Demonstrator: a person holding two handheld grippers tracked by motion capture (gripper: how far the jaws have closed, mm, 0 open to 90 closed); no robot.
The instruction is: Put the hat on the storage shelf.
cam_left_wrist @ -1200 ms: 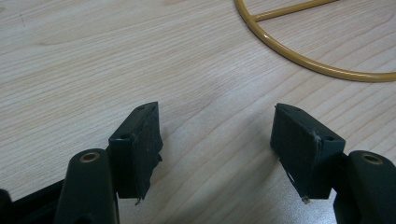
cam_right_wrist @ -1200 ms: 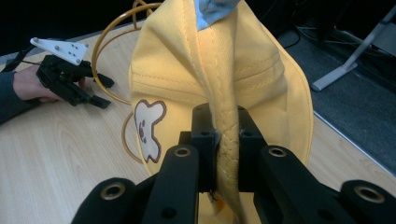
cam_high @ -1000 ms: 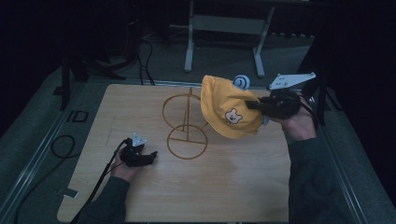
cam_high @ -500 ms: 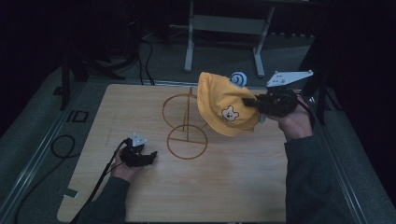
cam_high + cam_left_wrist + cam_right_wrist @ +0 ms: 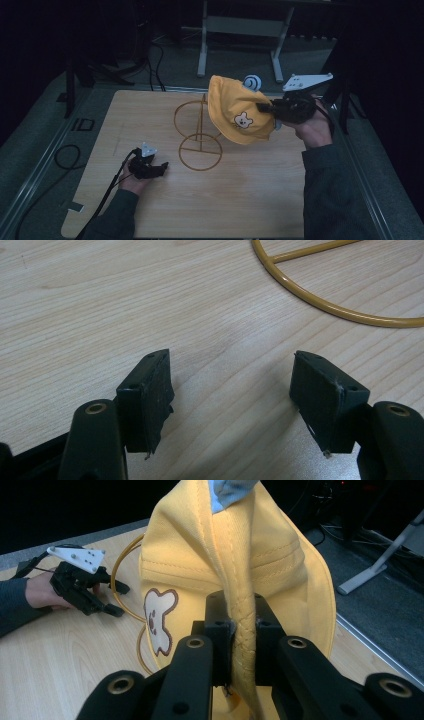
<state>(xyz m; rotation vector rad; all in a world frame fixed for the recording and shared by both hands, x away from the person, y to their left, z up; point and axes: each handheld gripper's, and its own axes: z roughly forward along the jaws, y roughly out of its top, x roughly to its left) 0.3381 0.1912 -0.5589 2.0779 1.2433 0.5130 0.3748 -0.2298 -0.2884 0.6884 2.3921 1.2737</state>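
Right hand-held gripper clamps yellow cap; left hand-held gripper gapes over table.

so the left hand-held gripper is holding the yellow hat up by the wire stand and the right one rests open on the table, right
Sides are swapped. The right hand-held gripper is shut on the yellow hat by the wire stand, as the right gripper view shows; the left hand-held gripper rests open on the table.
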